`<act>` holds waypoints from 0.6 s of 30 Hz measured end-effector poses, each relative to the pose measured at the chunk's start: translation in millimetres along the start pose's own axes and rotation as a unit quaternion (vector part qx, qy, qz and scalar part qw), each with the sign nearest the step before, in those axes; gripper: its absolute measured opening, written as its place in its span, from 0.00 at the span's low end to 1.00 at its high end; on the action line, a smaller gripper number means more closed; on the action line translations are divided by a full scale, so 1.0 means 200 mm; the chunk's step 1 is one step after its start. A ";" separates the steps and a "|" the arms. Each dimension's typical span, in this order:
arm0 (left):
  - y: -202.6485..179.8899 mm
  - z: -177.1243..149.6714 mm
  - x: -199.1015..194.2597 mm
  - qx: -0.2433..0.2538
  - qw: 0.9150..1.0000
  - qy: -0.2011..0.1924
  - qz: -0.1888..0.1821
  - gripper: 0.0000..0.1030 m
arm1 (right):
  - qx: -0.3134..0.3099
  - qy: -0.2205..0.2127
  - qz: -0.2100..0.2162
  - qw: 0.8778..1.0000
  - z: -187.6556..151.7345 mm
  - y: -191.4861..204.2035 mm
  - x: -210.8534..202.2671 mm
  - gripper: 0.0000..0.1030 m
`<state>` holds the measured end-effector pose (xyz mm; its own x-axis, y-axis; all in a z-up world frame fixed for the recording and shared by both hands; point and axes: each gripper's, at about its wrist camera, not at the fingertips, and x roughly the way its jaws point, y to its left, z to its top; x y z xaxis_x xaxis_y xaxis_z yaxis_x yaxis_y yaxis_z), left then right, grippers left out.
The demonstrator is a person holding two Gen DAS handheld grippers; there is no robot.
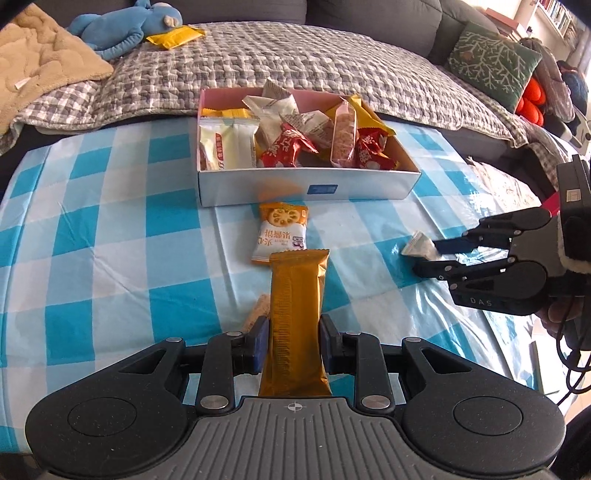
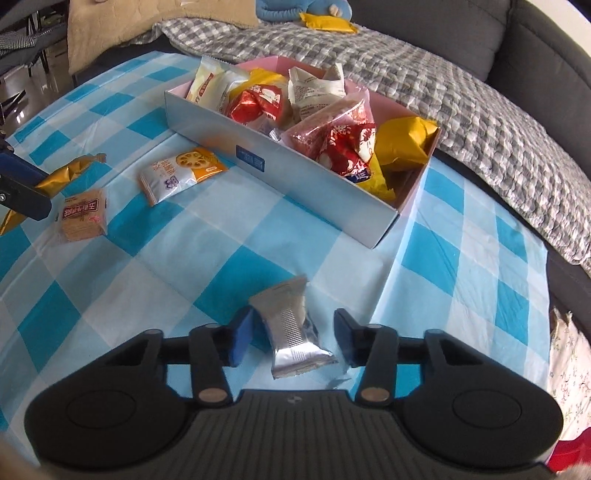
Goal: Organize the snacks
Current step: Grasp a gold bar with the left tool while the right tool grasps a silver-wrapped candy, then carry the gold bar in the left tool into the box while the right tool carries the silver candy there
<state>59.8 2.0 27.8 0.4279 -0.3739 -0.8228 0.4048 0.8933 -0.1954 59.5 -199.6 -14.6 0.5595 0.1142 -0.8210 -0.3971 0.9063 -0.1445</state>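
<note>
Both grippers angled down, one clamped, one spread.

The left gripper (image 1: pixel 293 328) points steeply downward, its blue pads (image 1: pixel 260 339) pressed against both sides of a gold snack bar (image 1: pixel 297 295). The right gripper (image 2: pixel 291 339) tilts down likewise, jaws apart around a silver packet (image 2: pixel 291 332): one pad touches it, the other stands clear. A hand (image 1: pixel 557 314) grips the right gripper from behind.

The long gold foil snack bar (image 1: pixel 297 317) hides most of a tan biscuit packet (image 1: pixel 256 312) behind it. The blue plush toy (image 2: pixel 295 9) is cut off by the right wrist view's top edge. Print on the white-and-orange lotus-root snack packet (image 1: pixel 281 233) is too small to read.
</note>
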 end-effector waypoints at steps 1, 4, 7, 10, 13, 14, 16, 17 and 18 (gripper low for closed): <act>0.01 0.00 0.00 -0.003 1.000 0.000 0.003 0.25 | -0.003 0.004 0.003 1.000 0.01 0.01 -0.01 0.18; 0.01 0.01 -0.01 -0.010 1.000 -0.008 0.006 0.25 | 0.003 -0.004 0.020 1.000 0.03 0.03 -0.05 0.16; 0.02 0.02 -0.02 -0.019 1.000 -0.017 0.009 0.25 | 0.028 -0.015 0.034 0.999 0.06 0.02 -0.08 0.16; 0.03 0.04 -0.02 -0.026 0.999 -0.023 0.014 0.25 | 0.051 -0.008 0.031 0.998 0.06 -0.01 -0.06 0.16; 0.04 0.05 -0.02 -0.031 0.999 -0.027 0.014 0.25 | 0.073 -0.008 0.026 0.997 0.06 -0.05 -0.06 0.16; 0.04 0.05 -0.02 -0.032 0.999 -0.029 0.015 0.25 | 0.080 -0.011 0.028 0.996 0.05 -0.06 -0.07 0.16; 0.04 0.06 -0.02 -0.034 0.999 -0.033 0.016 0.25 | 0.095 -0.018 0.031 0.995 0.05 -0.07 -0.09 0.16; 0.04 0.06 -0.02 -0.035 0.999 -0.035 0.017 0.25 | 0.103 -0.023 0.034 0.994 0.06 -0.08 -0.10 0.16; 0.04 0.07 -0.02 -0.035 0.999 -0.037 0.018 0.25 | 0.110 -0.028 0.036 0.993 0.06 -0.08 -0.11 0.16</act>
<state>72.2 6.6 36.8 0.5009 -0.3554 -0.7892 0.3307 0.9212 -0.2049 62.5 -212.2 13.3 0.5771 0.1988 -0.7921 -0.2720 0.9613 0.0431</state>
